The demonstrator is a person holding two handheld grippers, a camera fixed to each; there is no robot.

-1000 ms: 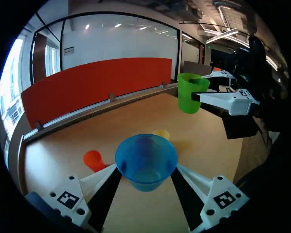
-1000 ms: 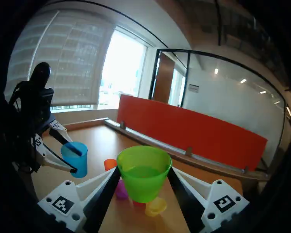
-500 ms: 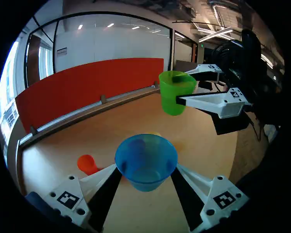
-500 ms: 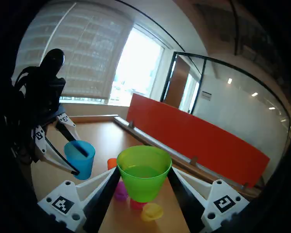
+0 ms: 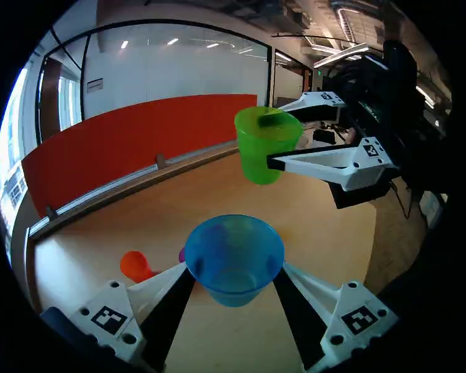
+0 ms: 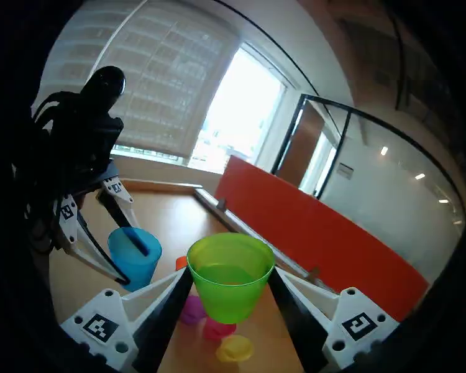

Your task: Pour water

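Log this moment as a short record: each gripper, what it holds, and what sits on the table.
left gripper: shut on blue cup, upright
right gripper: shut on green cup, upright, green-tinted liquid inside
pour: not begun, neither cup tipped
table: wooden; small orange cup, purple cup, pink cup, yellow cup on it

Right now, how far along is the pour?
Done: the left gripper holds the blue cup, and the right gripper holds the green cup, which has liquid inside. In hand: the green cup is upright, apart from the blue cup. Left: tilting it and pouring; nothing flows yet.
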